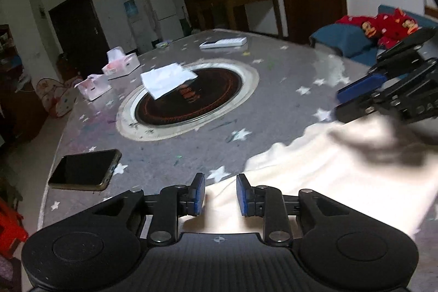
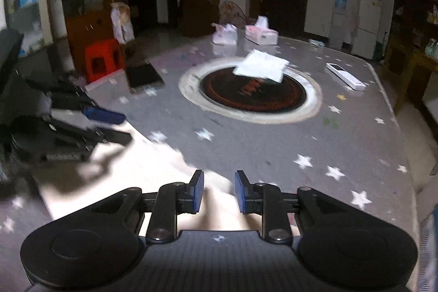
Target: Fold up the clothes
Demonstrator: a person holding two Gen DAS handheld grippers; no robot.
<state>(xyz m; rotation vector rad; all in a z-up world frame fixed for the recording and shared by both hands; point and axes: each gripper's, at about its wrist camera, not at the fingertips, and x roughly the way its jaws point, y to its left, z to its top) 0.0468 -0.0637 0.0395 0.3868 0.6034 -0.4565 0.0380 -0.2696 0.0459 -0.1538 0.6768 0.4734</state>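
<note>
Both grippers, left gripper [image 1: 220,194] and right gripper [image 2: 219,192], gape over cream cloth [image 1: 328,168]; grey table [image 1: 273,111] beyond lies bare.

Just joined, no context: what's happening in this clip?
A person holds two tools over a cream cloth lying on the near edge of a star-print table, for a folding task. The left tool and the right tool are both open above the cloth, gripping nothing; no fold is visible yet. Further back lie a phone, a white paper, tissue boxes and a remote, all untouched.
</note>
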